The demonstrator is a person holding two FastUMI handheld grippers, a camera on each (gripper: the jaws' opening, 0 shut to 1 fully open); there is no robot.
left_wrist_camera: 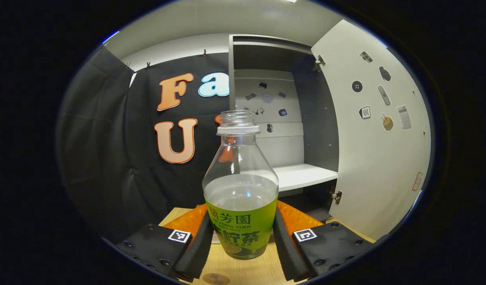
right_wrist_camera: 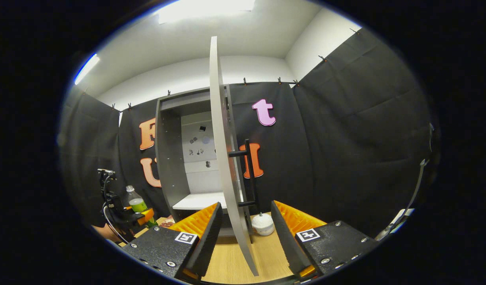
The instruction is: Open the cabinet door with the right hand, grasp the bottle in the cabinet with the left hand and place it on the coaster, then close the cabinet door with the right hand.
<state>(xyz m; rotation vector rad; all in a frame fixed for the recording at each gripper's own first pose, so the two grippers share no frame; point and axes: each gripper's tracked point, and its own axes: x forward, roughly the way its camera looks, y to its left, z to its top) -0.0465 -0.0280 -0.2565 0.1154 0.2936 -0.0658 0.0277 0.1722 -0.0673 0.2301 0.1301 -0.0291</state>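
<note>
Cabinet door [right_wrist_camera: 227,158] swung open. Left tongs [left_wrist_camera: 243,237] clamped on bottle [left_wrist_camera: 241,198], out of cabinet [left_wrist_camera: 290,118], over desk [left_wrist_camera: 243,271]. Right tongs [right_wrist_camera: 243,237] spread wide, empty, door edge at 12 o'clock. Remaining: coaster placement, door closing.

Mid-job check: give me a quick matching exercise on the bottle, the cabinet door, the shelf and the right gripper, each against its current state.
Things:
1. bottle
2. cabinet door
3. shelf
4. right gripper

States:
A. swung open
B. bare
C. open, fingers either side of the door's edge
D. capless, held between the left gripper's fingers

Pairs: 1-D, 2-A, 3-B, 4-C
</note>
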